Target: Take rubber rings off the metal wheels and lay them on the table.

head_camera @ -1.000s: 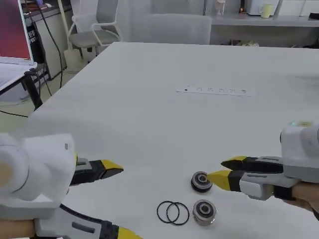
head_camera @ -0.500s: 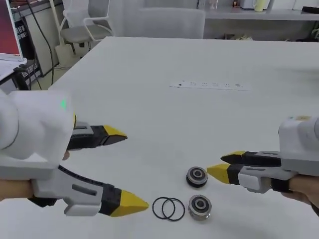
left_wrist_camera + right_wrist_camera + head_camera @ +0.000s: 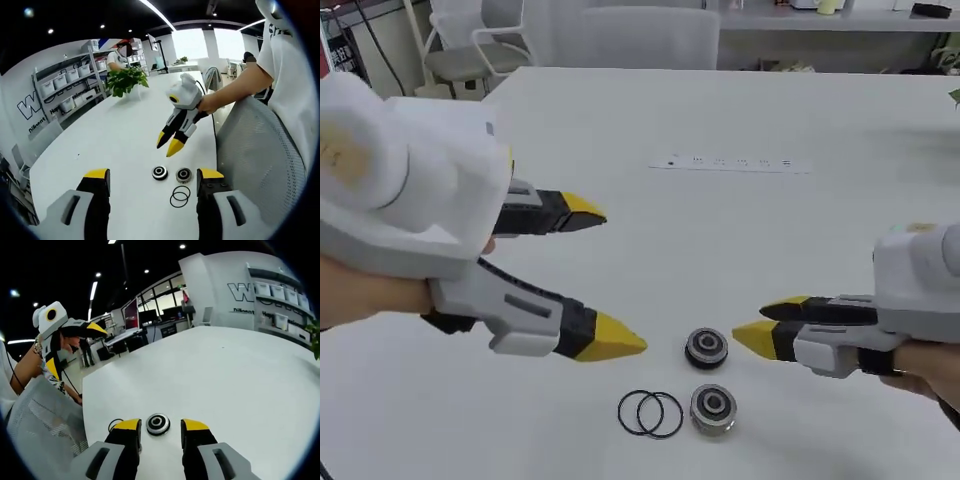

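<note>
Two metal wheels sit near the table's front edge. The farther wheel point(image 3: 706, 347) has a dark rim, and the nearer wheel point(image 3: 713, 408) looks grey. Two loose black rubber rings point(image 3: 650, 413) lie overlapping just left of the nearer wheel. My right gripper point(image 3: 758, 322) is open, low over the table, with its tips just right of the farther wheel. In the right gripper view that wheel point(image 3: 158, 423) lies just ahead, between the jaws of the right gripper point(image 3: 161, 425). My left gripper point(image 3: 605, 280) is wide open and held above the table, left of the wheels. From the left gripper point(image 3: 154, 176) I see both wheels point(image 3: 159, 172) and the rings point(image 3: 180, 196).
A flat white strip point(image 3: 730, 163) lies at mid-table. Office chairs point(image 3: 630, 35) stand beyond the far edge. A potted plant point(image 3: 125, 80) sits at the table's far end. A grey mesh chair back point(image 3: 255, 150) is beside the table.
My left gripper has risen and come forward to the right, with both jaws now in the head view. The right gripper stays by the farther wheel. The camera has tilted down.
</note>
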